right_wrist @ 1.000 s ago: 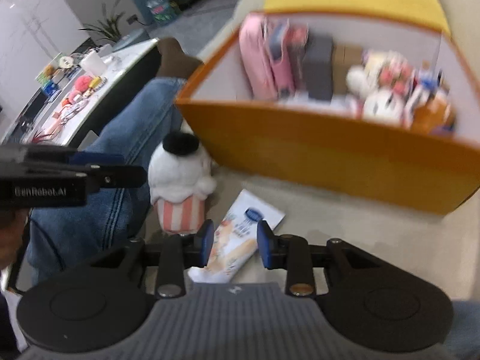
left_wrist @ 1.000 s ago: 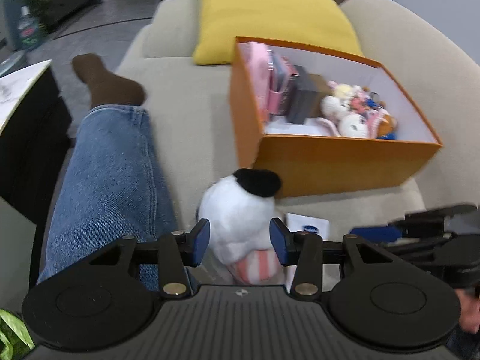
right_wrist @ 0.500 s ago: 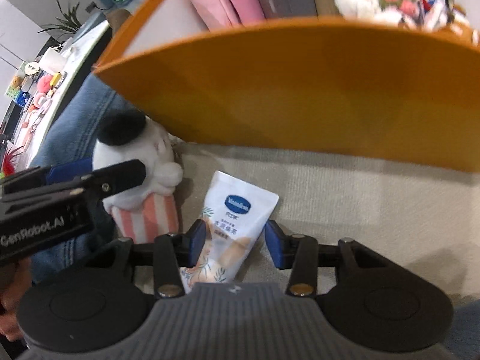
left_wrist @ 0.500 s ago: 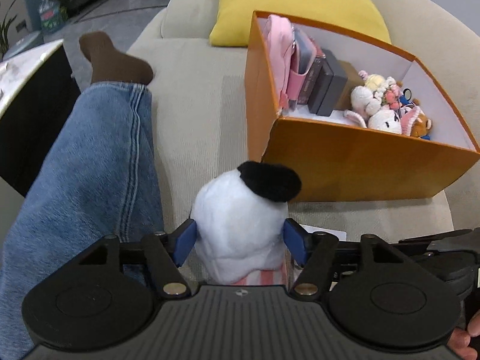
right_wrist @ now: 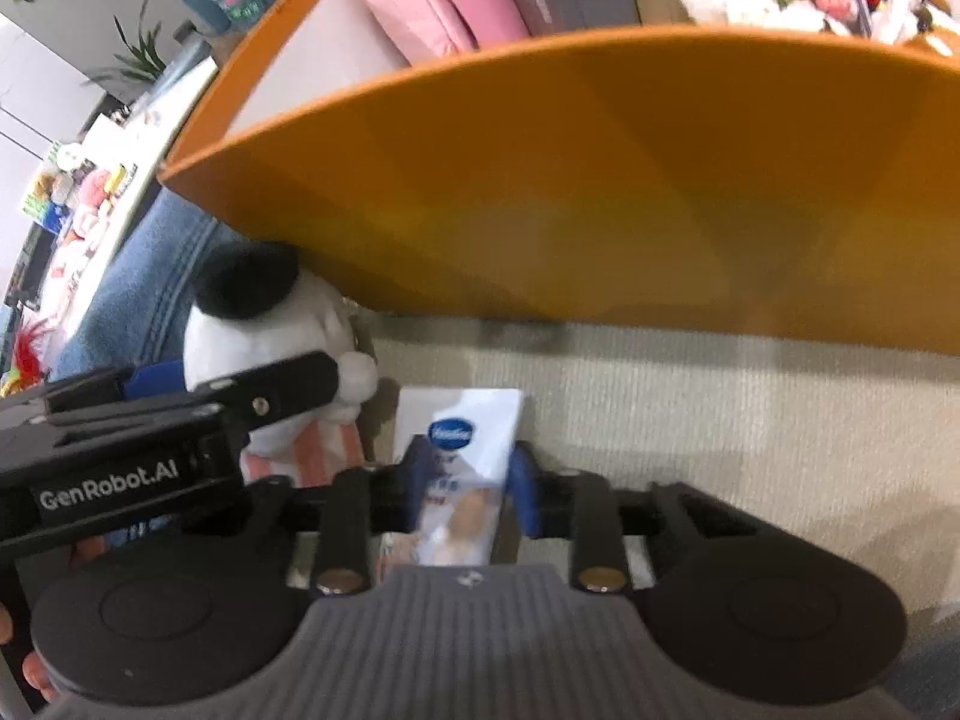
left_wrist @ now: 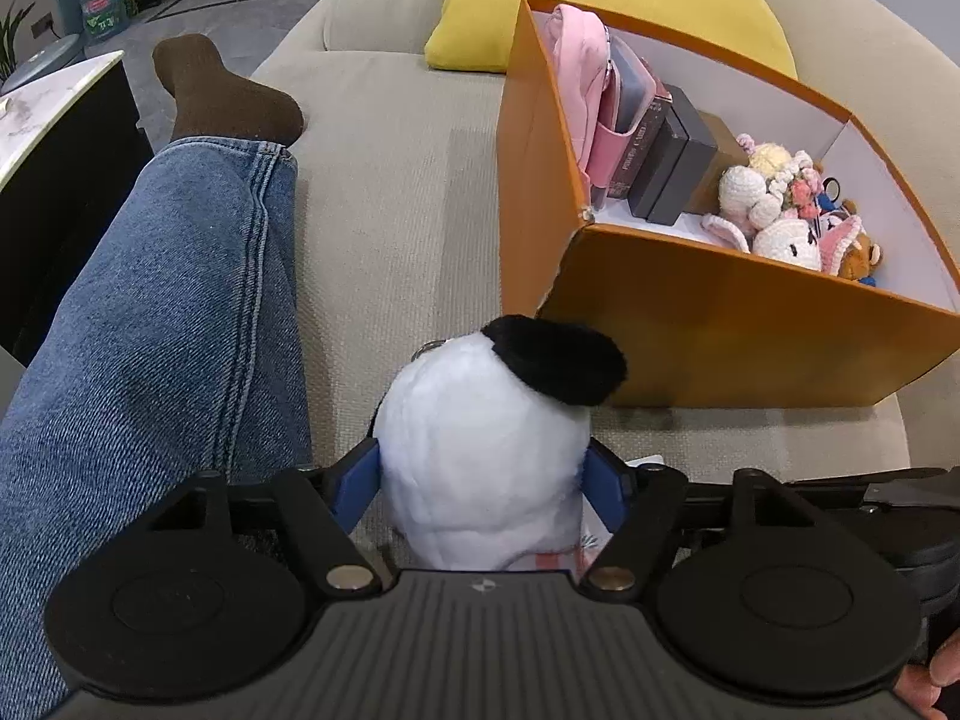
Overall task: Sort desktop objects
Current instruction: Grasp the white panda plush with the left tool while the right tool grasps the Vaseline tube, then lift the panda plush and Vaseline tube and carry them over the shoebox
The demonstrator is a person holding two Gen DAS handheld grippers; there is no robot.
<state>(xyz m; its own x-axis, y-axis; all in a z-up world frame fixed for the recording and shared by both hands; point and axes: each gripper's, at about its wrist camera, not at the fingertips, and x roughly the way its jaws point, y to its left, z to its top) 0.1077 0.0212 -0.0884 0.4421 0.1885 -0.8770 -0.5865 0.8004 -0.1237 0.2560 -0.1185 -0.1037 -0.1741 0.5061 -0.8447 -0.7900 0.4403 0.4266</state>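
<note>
Plush toy [left_wrist: 486, 456], white with a black cap and a red-striped base, sat on the beige sofa seat [left_wrist: 396, 192] just in front of the near left corner of the orange box [left_wrist: 720, 336]. Left tool [left_wrist: 485, 483] straddled it: both blue pads [left_wrist: 355, 489] pressed against its flanks, so the toy was gripped between them. In the right wrist view the same toy [right_wrist: 270, 324] appeared beside the box wall [right_wrist: 600, 180], partly behind the left tool's black arm.

White pouch [right_wrist: 462, 456] with a blue oval logo lay flat on the seat just right of the toy. Right tool [right_wrist: 465, 483] stood narrow around the pouch, blue pads [right_wrist: 523, 489] at both of its long edges; frame blurred, firm contact could not be confirmed.

Box interior held a pink pouch [left_wrist: 579, 90], dark upright boxes [left_wrist: 672, 162] and a cluster of crocheted toys [left_wrist: 780, 210] at the right end. Yellow cushion [left_wrist: 600, 6] lay behind the box. Person's jeans-clad leg [left_wrist: 150, 312] with brown sock [left_wrist: 222, 96] stretched along the seat, left of the toy. White-topped surface [right_wrist: 114, 180] with small colourful items showed far left.
</note>
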